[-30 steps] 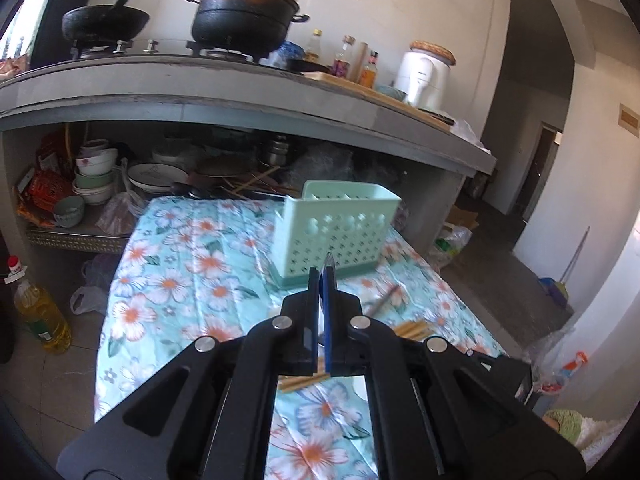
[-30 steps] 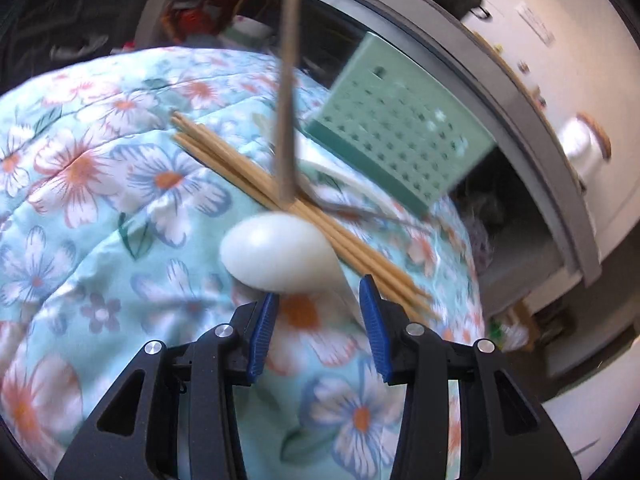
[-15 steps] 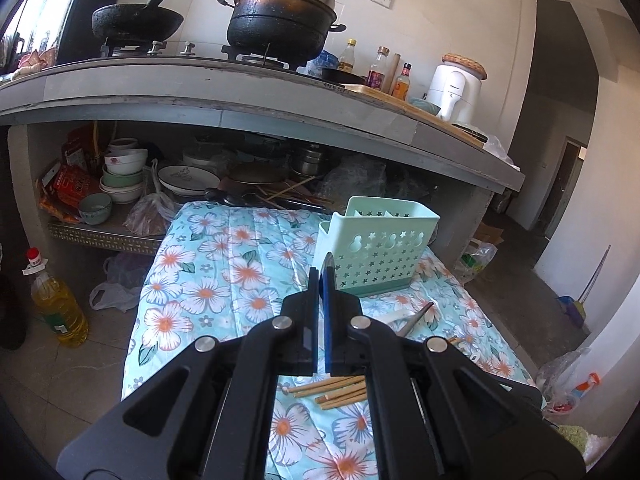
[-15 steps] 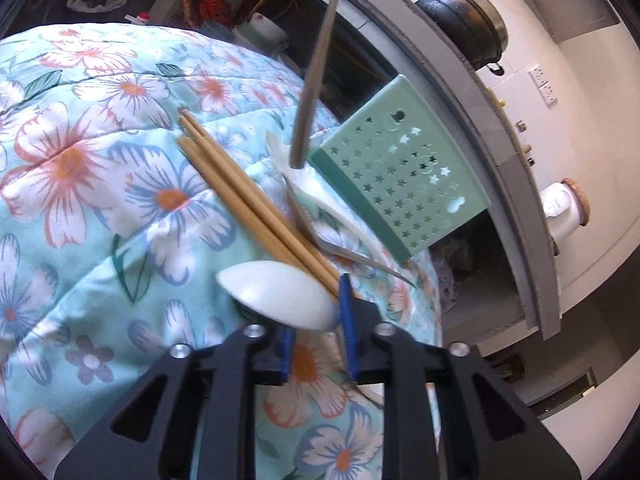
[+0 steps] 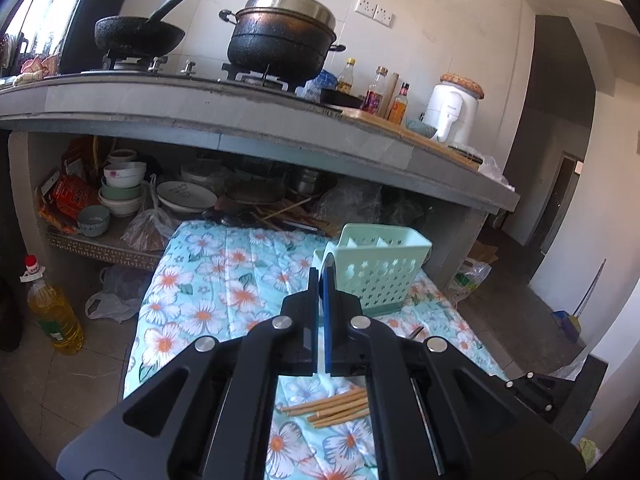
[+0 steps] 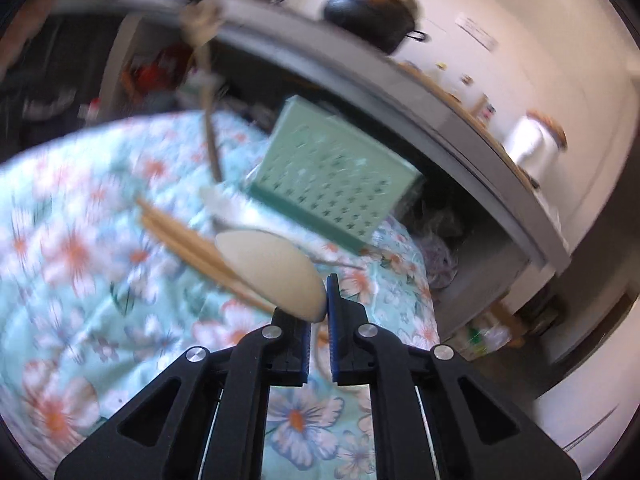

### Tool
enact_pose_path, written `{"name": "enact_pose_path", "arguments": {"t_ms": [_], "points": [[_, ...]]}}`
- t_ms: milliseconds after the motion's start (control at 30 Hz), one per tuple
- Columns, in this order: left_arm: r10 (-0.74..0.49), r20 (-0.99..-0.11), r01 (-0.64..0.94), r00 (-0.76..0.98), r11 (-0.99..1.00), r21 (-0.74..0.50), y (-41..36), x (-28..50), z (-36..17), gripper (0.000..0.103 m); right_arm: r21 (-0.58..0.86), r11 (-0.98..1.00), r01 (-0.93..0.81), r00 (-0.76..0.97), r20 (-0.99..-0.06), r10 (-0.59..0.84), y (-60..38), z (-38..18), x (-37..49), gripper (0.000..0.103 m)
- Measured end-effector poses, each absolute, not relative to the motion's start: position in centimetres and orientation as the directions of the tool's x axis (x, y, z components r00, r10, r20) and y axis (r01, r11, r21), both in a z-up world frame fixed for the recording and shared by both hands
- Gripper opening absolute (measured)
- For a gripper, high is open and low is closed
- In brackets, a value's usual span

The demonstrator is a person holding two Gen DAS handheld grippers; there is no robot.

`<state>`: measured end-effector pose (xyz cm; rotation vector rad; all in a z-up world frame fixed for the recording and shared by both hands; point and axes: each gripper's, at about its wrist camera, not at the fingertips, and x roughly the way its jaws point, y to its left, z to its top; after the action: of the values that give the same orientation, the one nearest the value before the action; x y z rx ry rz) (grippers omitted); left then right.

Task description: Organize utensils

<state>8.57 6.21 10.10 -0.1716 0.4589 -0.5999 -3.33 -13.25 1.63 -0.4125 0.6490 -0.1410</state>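
- The right claw (image 6: 320, 300) is pinching a white spoon (image 6: 272, 272) by its handle end; the bowl of the spoon sticks out ahead and to the left of the fingertips, clear of the cloth below.
- The right wrist view is blurred, so the exact contact on the handle is hard to read, but the jaws stand nearly together with the spoon between them.
- The left claw (image 5: 320, 280) is pressed together with nothing in it, held above the flowered tabletop (image 5: 208, 280).
- The green basket (image 6: 336, 176) stands upright near the far end of the tabletop, ahead of the right claw and a little to its right, well apart from the spoon.
- That is the relation the next move likely turns on: the spoon's long axis runs roughly along the claw, so it would need tipping handle-up or bowl-up to drop into the basket's open top.
- The bundle of chopsticks (image 6: 192, 244) lies flat on the cloth just under the spoon, its length slanting toward the claw.
- A metal spoon (image 6: 212, 148) lies beside the basket, by the chopsticks' far ends.
- The right claw is the nearer one to these loose utensils.
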Motion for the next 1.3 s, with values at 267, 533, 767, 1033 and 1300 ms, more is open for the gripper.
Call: {"name": "enact_pose_path", "arguments": {"t_ms": [267,533,767,1033,1300], "points": [[-0.613,-0.223,0.556,0.758,0.786,-0.269,3.7,11.5,15.8,0.000,-0.115,0.991,0.072,0.832,-0.540,-0.124,-21.0,7.2,-2.3,0.007],[-0.554,-0.160,0.545,0.817,0.832,-0.104,-1.5,14.9,19.5,0.000,0.108,0.993,0.040,0.899,-0.439,0.011,-26.6,12.5,0.1,0.007],[-0.440,-0.240,0.468,0.865,0.881,0.071,-5.8,18.4,17.0,0.000,0.223,0.972,-0.067,0.939,-0.317,0.137,-29.8,16.3,4.7,0.007],[-0.382,-0.332,0.437,0.863,0.893,0.109,-7.5,22.3,13.2,0.000,0.346,0.925,-0.157,0.925,-0.276,0.261,-31.4,16.9,11.5,0.007],[-0.439,-0.457,0.472,0.774,0.880,-0.046,-7.1,25.0,9.5,0.002,0.455,0.882,-0.126,0.874,-0.369,0.315,-32.3,11.7,18.1,0.007]]}}
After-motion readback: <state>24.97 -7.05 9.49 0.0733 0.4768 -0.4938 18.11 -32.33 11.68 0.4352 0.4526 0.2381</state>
